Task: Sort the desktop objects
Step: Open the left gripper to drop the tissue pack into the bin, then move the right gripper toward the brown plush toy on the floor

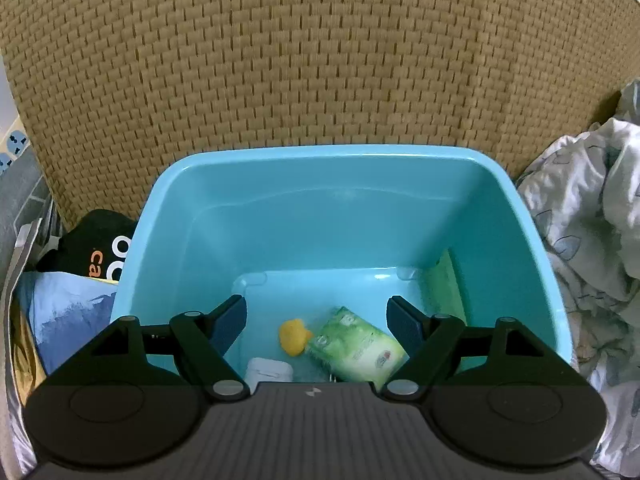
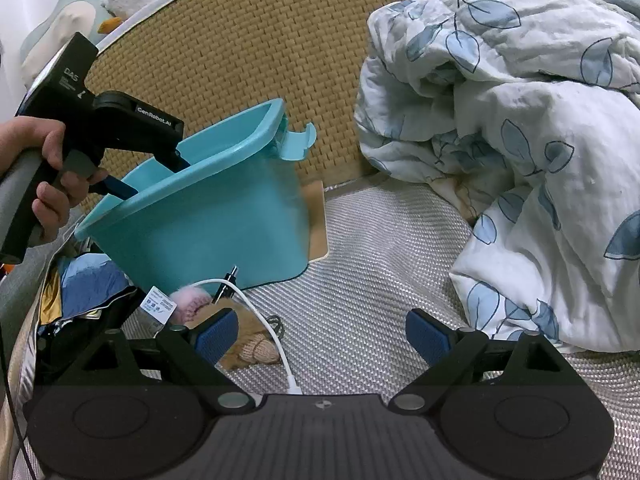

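A tilted turquoise bin (image 1: 340, 208) holds a yellow duck (image 1: 294, 336), green tissue pack (image 1: 356, 346) and white case (image 1: 266, 372).

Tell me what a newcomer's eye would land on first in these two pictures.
The turquoise plastic tub dominates: it sits on the woven mat, with the left gripper held open over its rim. At its bottom lie a yellow duck toy, a green tissue pack and a small white case. To the right, a rumpled leaf-print quilt fills the frame, while the open right gripper hovers near a white cable.
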{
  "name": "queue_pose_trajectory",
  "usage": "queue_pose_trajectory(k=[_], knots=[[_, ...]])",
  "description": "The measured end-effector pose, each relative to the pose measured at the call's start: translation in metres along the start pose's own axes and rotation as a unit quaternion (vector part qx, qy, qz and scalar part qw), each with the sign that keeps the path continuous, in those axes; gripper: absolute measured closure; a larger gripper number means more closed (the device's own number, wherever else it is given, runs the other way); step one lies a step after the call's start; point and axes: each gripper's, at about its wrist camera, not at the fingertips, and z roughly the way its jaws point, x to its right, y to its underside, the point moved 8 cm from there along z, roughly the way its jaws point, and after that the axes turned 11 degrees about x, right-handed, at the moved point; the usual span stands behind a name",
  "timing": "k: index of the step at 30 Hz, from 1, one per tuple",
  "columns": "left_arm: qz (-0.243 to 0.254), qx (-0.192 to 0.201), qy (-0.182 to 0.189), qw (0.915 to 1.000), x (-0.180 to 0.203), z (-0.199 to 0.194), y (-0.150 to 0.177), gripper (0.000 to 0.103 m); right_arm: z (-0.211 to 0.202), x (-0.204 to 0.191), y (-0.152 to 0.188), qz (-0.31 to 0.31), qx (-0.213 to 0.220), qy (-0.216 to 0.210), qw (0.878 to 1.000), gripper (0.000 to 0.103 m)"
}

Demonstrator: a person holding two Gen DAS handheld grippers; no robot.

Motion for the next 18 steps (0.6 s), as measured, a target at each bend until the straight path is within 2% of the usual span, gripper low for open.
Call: queue_pose_trajectory(k=[8,18], knots=[[-0.015,0.045,0.029,0.9984,0.000,-0.043,-0.002,0.023,-0.003,-0.007,-0.002,-0.005,0.006,-0.017,1.000,0.009],[0.001,0.152,0.025,0.9881,-0.019,-0.133,0.028,0.021,-0.005,-0.020,0.001,-0.042,0.010,-0.035,0.998,0.012]])
